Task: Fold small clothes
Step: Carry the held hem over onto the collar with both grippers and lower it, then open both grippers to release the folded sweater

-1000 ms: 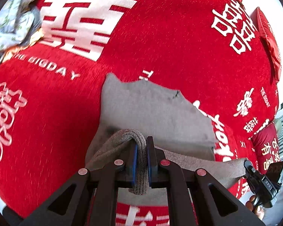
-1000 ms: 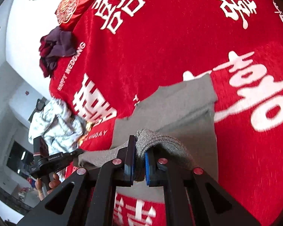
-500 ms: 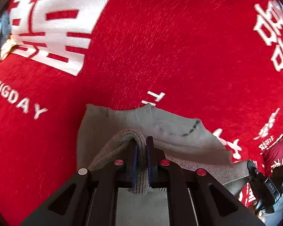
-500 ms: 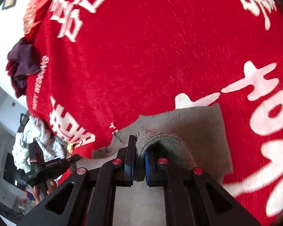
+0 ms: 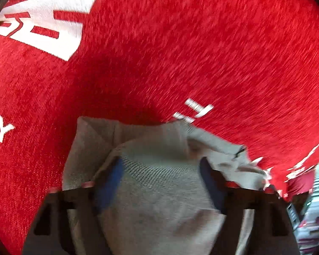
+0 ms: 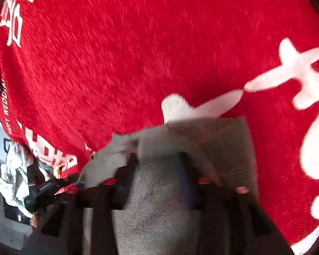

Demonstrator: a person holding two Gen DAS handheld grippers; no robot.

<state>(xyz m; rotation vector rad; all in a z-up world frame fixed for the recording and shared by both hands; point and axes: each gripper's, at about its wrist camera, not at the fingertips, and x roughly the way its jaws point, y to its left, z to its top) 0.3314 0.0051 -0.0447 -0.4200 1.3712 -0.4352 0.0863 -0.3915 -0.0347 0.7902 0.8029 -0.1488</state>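
Observation:
A small grey knitted garment (image 5: 159,182) lies folded over on a red bedspread (image 5: 180,53). Its near edge has been brought to the far edge. In the left wrist view my left gripper (image 5: 159,167) is opening, its blue pads (image 5: 108,182) spread wide apart with a hump of grey knit loose between them. In the right wrist view my right gripper (image 6: 157,170) is also opening over the same garment (image 6: 212,144), cloth lying between its fingers (image 6: 184,176) without being pinched. The left gripper and a hand show at that view's left edge (image 6: 42,191).
The bedspread carries large white characters (image 6: 297,68) and lettering (image 5: 46,23). A pale crumpled cloth (image 6: 12,176) lies off the bed's corner at the left of the right wrist view. Both views are blurred by motion.
Both grippers carried the grey edge forward and down onto the garment's far edge, then let go of it. Their jaws went from shut on the cloth to spread apart.

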